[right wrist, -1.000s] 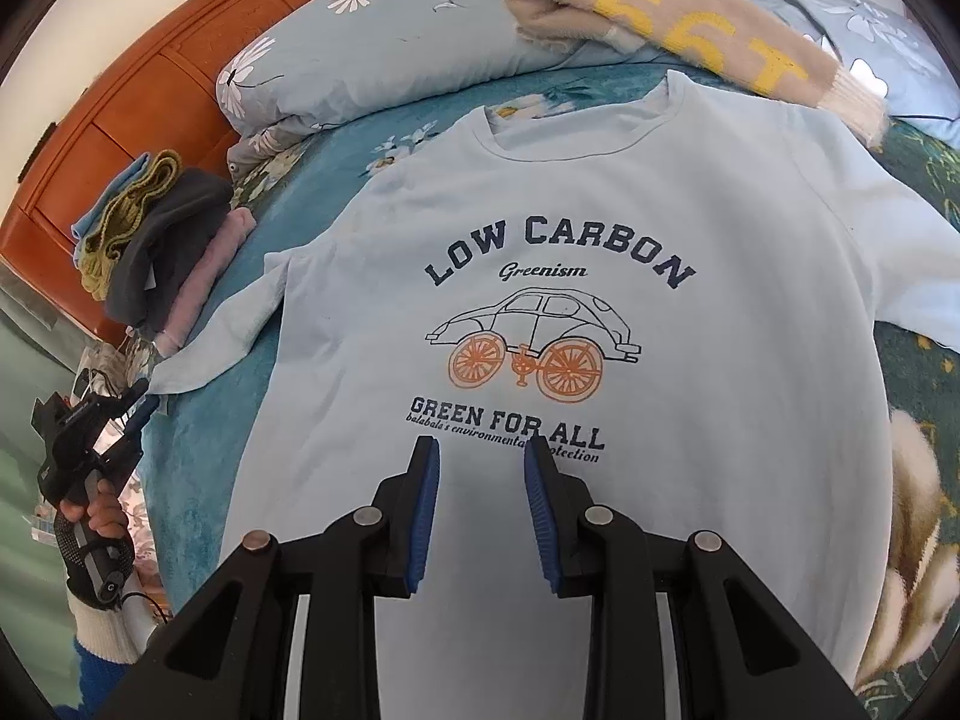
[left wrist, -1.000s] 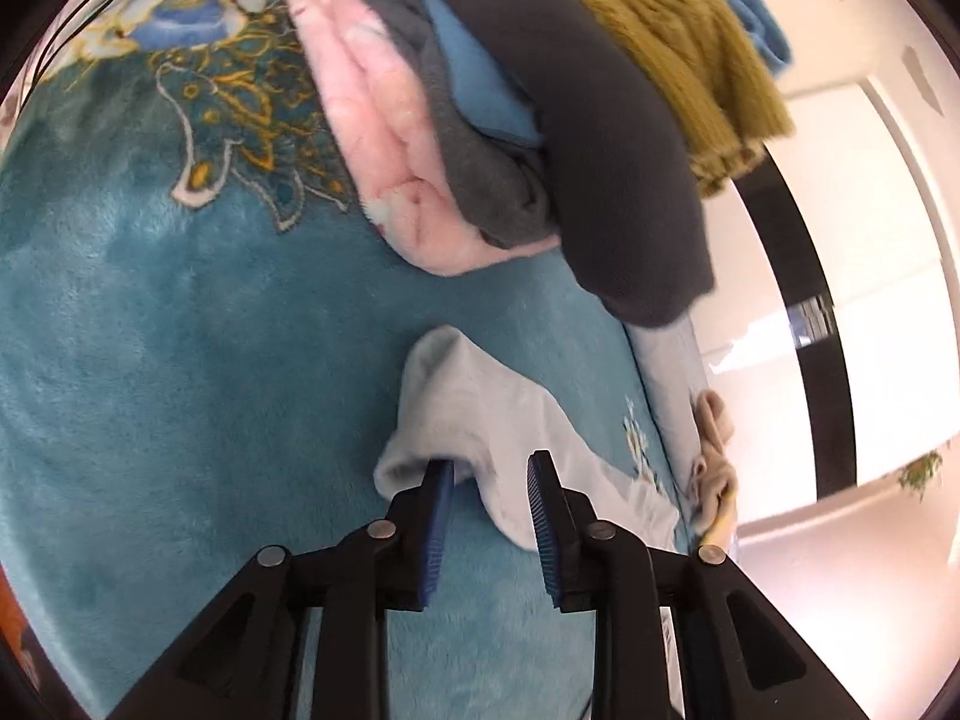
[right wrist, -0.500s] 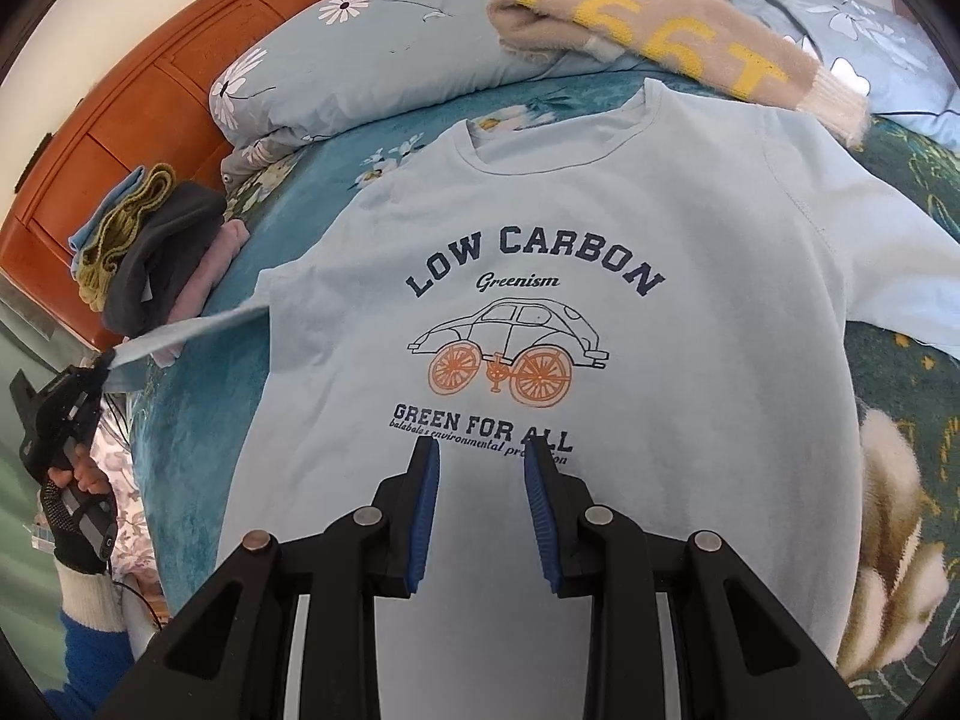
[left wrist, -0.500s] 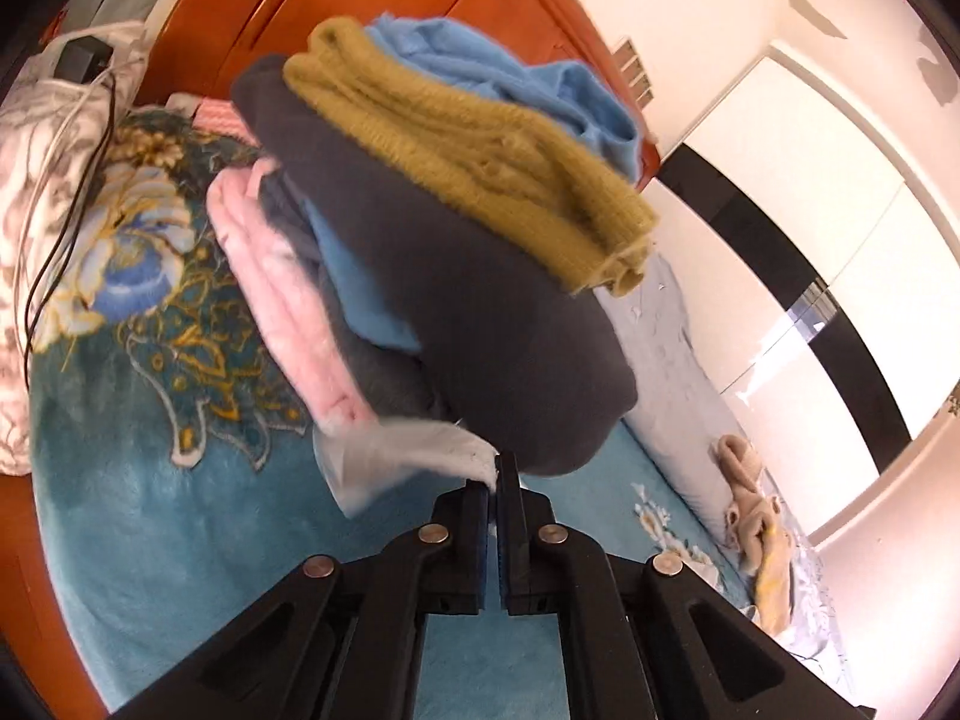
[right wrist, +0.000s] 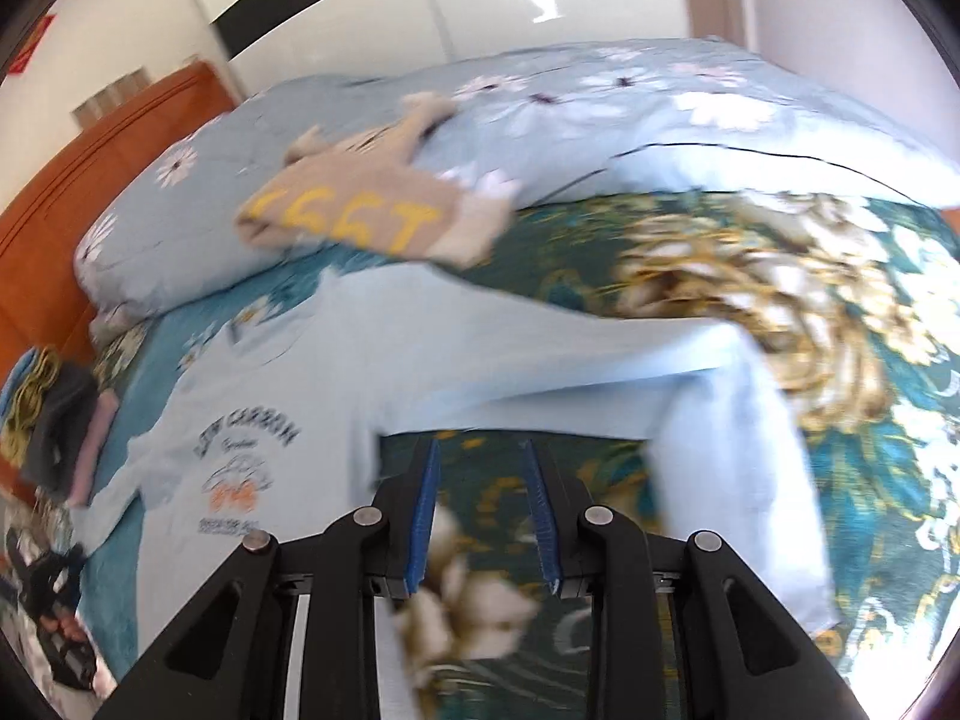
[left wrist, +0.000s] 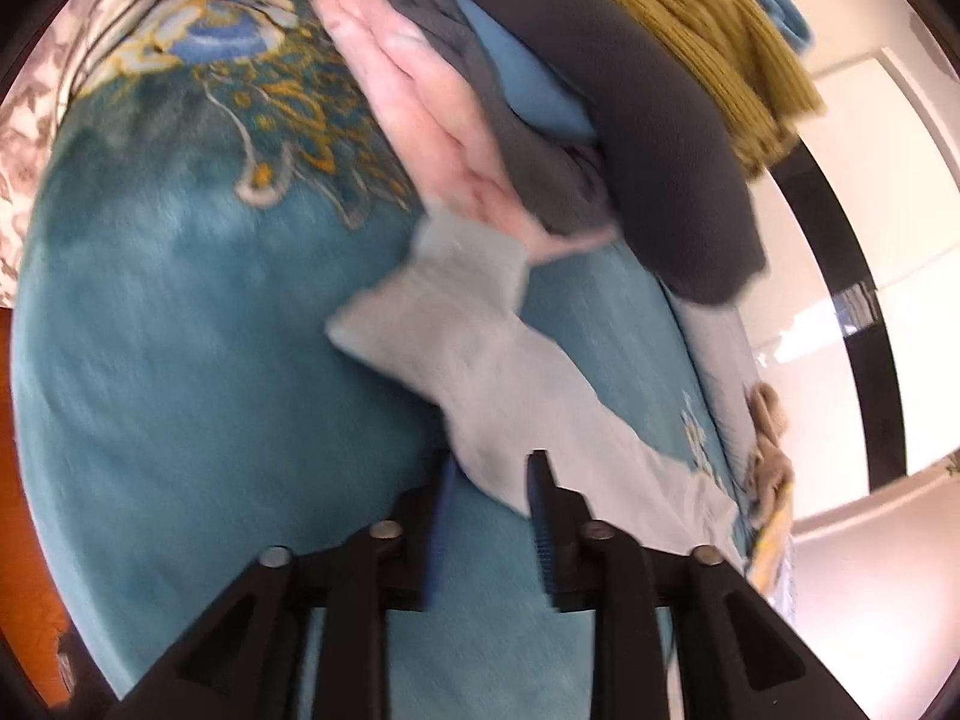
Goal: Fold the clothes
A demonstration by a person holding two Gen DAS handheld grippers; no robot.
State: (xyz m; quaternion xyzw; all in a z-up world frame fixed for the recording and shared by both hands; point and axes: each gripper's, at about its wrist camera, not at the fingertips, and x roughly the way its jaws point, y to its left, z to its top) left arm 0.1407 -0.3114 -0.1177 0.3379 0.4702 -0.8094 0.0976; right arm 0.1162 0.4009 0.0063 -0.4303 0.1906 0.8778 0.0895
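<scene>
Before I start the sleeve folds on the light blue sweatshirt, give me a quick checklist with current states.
1. Left gripper let go of the left sleeve: ok, jaws just opened, sleeve lies loose between them.
2. Left sleeve flat: not ok, its cuff is bunched against the folded pile.
3. Right gripper empty: ok.
4. Right sleeve laid straight: not ok, it bends downward.
5. Sweatshirt print up: ok.
6. Hem flat: cannot tell.

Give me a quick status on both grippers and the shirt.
Left hand-held gripper just opened, pale blue printed sweatshirt's sleeve between jaws. Right hand-held gripper open, empty. Folded clothes stack beside the cuff.
</scene>
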